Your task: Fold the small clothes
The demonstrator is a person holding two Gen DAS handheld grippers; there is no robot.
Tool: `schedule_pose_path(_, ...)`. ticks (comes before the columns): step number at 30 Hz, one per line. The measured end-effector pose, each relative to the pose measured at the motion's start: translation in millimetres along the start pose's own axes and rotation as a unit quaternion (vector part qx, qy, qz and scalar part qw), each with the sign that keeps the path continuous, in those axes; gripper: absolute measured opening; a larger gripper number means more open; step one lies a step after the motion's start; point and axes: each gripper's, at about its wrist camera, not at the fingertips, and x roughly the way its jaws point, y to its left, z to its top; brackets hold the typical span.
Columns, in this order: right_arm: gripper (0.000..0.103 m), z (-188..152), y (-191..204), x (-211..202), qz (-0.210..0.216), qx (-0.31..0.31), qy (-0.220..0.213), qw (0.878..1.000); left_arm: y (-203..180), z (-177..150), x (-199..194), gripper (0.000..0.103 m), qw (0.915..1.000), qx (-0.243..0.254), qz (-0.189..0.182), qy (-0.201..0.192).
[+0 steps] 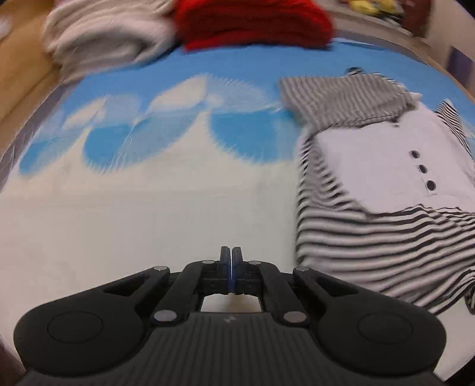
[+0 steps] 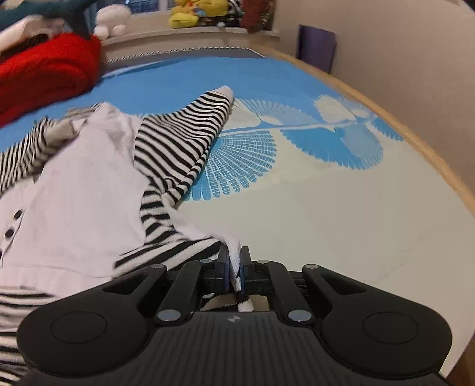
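A small black-and-white striped garment (image 1: 374, 237) with a white front panel and three dark buttons lies spread on the blue-and-white patterned sheet (image 1: 148, 190). My left gripper (image 1: 231, 256) is shut and empty, over bare sheet to the left of the garment. My right gripper (image 2: 234, 261) is shut on the white-edged cuff of the striped garment (image 2: 89, 190), at its near right corner. One striped sleeve (image 2: 190, 130) lies stretched toward the far right.
A red knit garment (image 1: 252, 20) and a fluffy white one (image 1: 101, 41) are piled at the far edge. Plush toys (image 2: 196, 12) sit on a ledge behind. A wooden bed edge (image 2: 415, 136) and a wall run along the right.
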Motion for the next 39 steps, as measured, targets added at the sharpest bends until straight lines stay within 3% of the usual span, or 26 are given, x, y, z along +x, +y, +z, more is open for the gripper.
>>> schedule_pose_path(1, 0.006, -4, 0, 7, 0.026, 0.002, 0.033, 0.999, 9, -3, 4, 0.0, 0.9986, -0.035, -0.034, 0.022)
schedule_pose_path(2, 0.006, -9, 1, 13, 0.045, 0.001, 0.068, 0.997, 16, -5, 5, 0.0, 0.9938, -0.069, -0.086, 0.017)
schedule_pose_path(4, 0.006, -16, 5, 19, 0.009, -0.027, 0.091, 0.995, 19, -5, 10, 0.001, 0.9796, -0.113, -0.164, 0.03)
schedule_pose_path(5, 0.006, -17, 3, 19, -0.024, -0.037, 0.084, 0.995, 14, -4, 13, 0.004, 0.9766, -0.109, -0.181, 0.039)
schedule_pose_path(10, 0.007, -12, -20, 10, -0.054, 0.025, 0.052, 0.997, -23, 6, 22, 0.021, 0.983, -0.04, -0.173, 0.048)
schedule_pose_path(14, 0.007, -14, -16, 5, -0.05, 0.013, 0.041, 0.998, -34, 13, 36, 0.061, 0.9817, -0.034, -0.176, 0.064)
schedule_pose_path(16, 0.007, -16, -20, 6, -0.05, 0.016, 0.048, 0.997, -36, 11, 43, 0.067, 0.984, -0.025, -0.158, 0.077)
schedule_pose_path(20, 0.017, -18, -22, 13, -0.018, 0.021, 0.079, 0.996, -50, 10, 58, 0.064, 0.9835, -0.001, -0.148, 0.104)
schedule_pose_path(22, 0.025, -21, -17, 12, -0.006, 0.006, 0.08, 0.997, -58, 6, 57, 0.039, 0.9817, 0.026, -0.156, 0.107)
schedule_pose_path(23, 0.03, -21, -13, 12, -0.001, -0.004, 0.08, 0.997, -64, 3, 57, 0.013, 0.9807, 0.047, -0.153, 0.112)
schedule_pose_path(24, 0.034, -24, -9, 12, 0.004, -0.017, 0.082, 0.996, -68, 2, 57, 0.003, 0.9802, 0.063, -0.149, 0.114)
schedule_pose_path(26, 0.034, -29, -1, 16, 0.014, -0.046, 0.098, 0.994, -70, 1, 52, 0.001, 0.9794, 0.078, -0.153, 0.106)
schedule_pose_path(28, 0.034, -34, 5, 20, 0.013, -0.071, 0.118, 0.99, -60, 8, 41, 0.001, 0.9771, 0.042, -0.194, 0.076)
schedule_pose_path(29, 0.023, -36, 7, 20, 0.008, -0.083, 0.121, 0.989, -50, 14, 33, 0.001, 0.9726, 0.006, -0.226, 0.053)
schedule_pose_path(30, 0.006, -37, 7, 20, 0.002, -0.09, 0.117, 0.989, -41, 19, 27, 0.001, 0.9673, -0.024, -0.25, 0.034)
schedule_pose_path(32, 0.004, -32, -1, 16, -0.007, -0.071, 0.097, 0.993, -20, 27, 13, 0.001, 0.9483, -0.092, -0.303, -0.025)
schedule_pose_path(34, 0.004, -24, -13, 12, -0.025, -0.033, 0.07, 0.997, -10, 30, 4, 0.001, 0.9322, -0.135, -0.328, -0.07)
schedule_pose_path(35, 0.0, -21, -18, 12, -0.044, -0.019, 0.061, 0.997, -13, 30, 5, 0.002, 0.9327, -0.139, -0.324, -0.074)
schedule_pose_path(36, 0.0, -19, -22, 13, -0.065, -0.011, 0.058, 0.996, -21, 30, 9, 0.002, 0.9425, -0.121, -0.306, -0.06)
schedule_pose_path(38, 0.0, -18, -29, 19, -0.068, 0.012, 0.074, 0.995, -48, 26, 21, 0.003, 0.9706, -0.044, -0.236, -0.017)
schedule_pose_path(39, 0.0, -17, -31, 20, -0.063, 0.027, 0.081, 0.994, -56, 24, 25, 0.003, 0.9746, -0.021, -0.223, -0.006)
